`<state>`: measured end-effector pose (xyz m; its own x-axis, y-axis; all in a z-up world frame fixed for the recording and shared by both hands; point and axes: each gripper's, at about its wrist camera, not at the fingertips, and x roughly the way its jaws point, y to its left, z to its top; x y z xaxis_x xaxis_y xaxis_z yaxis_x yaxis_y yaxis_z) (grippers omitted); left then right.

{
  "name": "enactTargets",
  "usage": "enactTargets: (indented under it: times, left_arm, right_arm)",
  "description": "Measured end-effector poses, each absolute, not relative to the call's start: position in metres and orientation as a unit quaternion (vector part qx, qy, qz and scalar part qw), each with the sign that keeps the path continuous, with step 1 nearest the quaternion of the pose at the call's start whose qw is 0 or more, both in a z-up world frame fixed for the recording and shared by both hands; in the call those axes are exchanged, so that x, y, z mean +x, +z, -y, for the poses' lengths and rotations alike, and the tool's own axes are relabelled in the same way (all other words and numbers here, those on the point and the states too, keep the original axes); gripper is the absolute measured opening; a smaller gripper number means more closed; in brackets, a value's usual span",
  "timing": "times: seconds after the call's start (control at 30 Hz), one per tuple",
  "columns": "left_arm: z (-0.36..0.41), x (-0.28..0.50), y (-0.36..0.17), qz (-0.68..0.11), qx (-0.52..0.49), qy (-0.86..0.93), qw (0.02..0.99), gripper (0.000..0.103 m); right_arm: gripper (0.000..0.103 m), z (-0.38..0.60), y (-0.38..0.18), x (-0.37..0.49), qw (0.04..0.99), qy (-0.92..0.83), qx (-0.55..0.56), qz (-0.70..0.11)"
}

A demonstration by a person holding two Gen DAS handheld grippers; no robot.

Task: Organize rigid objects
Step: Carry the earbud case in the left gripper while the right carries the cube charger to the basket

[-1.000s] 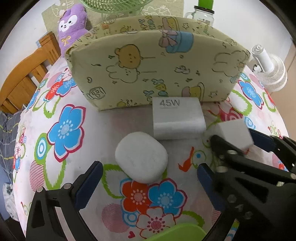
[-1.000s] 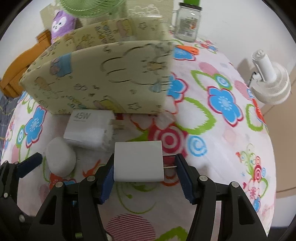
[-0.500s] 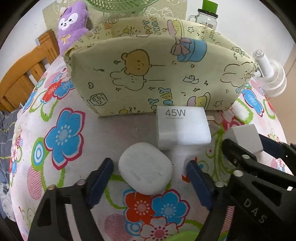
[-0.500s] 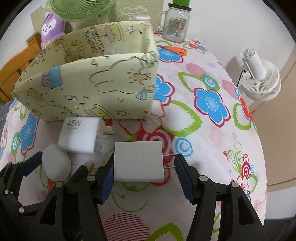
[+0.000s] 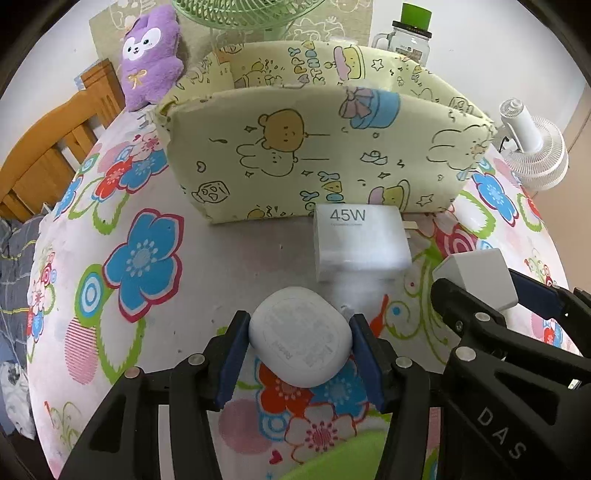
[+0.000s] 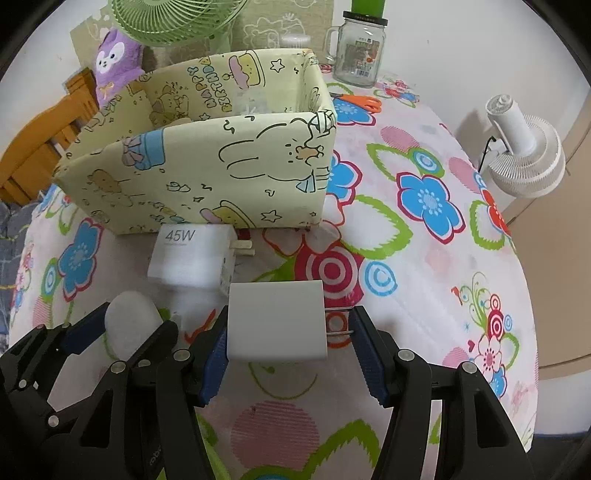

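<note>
My left tongs (image 5: 300, 349), low in the centre of the left wrist view, have just been closing and now pinch the white earbud case (image 5: 300, 338), both blue pads against its sides; the case appears raised off the flowered bench cloth (image 5: 140, 258), though I cannot confirm clearance. My right tongs (image 6: 289, 345), low centre of the right wrist view, grip the small white charger (image 6: 276, 320): the left pad presses its flat side, and the right pad meets the tips of its two metal prongs. In the left wrist view that charger sits at the right edge. The larger white adapter marked 45W (image 5: 356, 240) lies on the cloth just above centre, close against the front wall of the cartoon-printed box (image 5: 314, 162), prongs pointing right. Inside the box I can make out pale contents but cannot identify them. Behind it stand a purple plush toy (image 5: 149, 55), a green fan (image 6: 173, 18) and a glass jar (image 6: 360, 51); orange scissors (image 6: 364, 101) lie beside the jar.
</note>
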<state>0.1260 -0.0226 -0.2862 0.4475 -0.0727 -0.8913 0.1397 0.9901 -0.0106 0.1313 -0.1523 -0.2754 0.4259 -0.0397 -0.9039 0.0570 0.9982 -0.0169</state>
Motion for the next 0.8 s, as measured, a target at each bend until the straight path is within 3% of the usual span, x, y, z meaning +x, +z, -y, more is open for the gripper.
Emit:
enactTargets:
  times: [0.8]
  left_arm:
    - [0.033, 0.101, -0.229, -0.5, 0.021, -0.063, 0.863, 0.056]
  right_arm:
    - [0.064, 0.148, -0.217, 0.109, 0.866, 0.002, 0.034, -0.5]
